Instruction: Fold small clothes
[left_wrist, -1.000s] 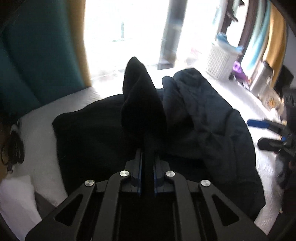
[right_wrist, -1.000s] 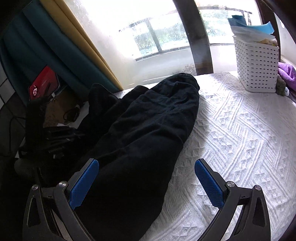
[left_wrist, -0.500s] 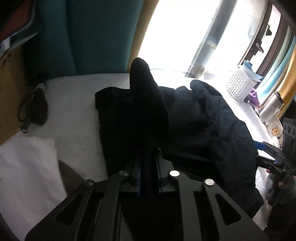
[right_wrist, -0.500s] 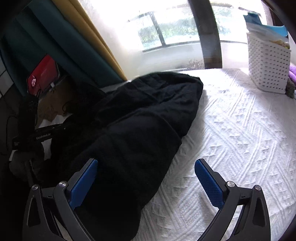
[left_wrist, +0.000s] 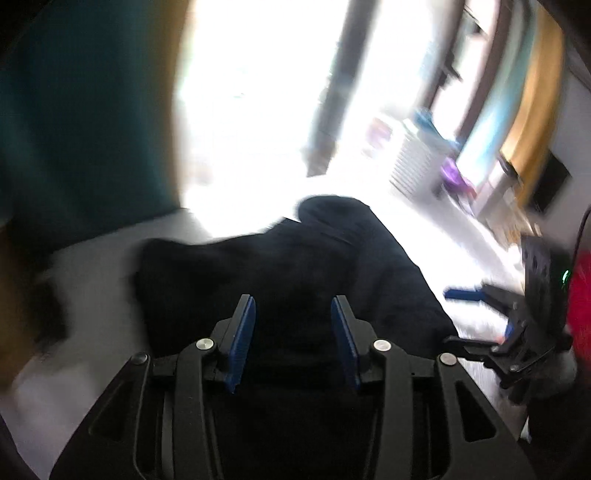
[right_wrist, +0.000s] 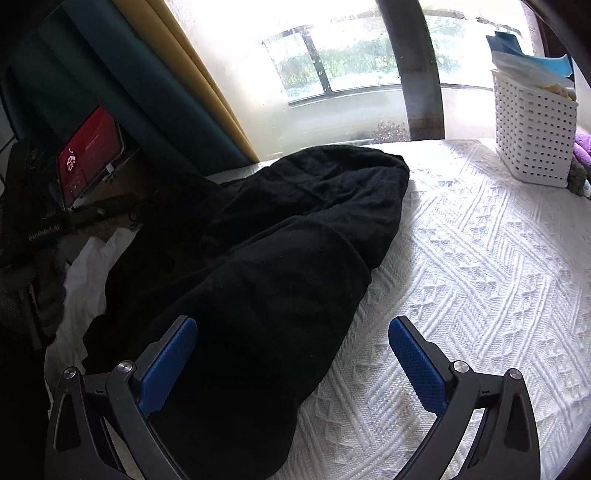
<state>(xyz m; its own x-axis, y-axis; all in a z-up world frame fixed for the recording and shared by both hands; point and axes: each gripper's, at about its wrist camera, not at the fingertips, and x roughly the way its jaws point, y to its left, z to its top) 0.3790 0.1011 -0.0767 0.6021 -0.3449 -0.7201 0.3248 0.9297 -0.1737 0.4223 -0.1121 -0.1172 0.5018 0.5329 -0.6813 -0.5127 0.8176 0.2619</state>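
1. Whereas a second ago the left gripper (left_wrist: 293, 334) pinched a peak of the black garment (right_wrist: 258, 266), its jaws have just been opening; nothing is pinched between the blue pads (left_wrist: 242, 339) now
2. Garment lies heaped on the white bedspread (right_wrist: 461, 258), dropped flat
3. Left view is motion-blurred; gripper angled down over the cloth
4. Right gripper (right_wrist: 291, 363) unchanged: jaws wide apart, empty, left finger over the garment's edge, tilted downward
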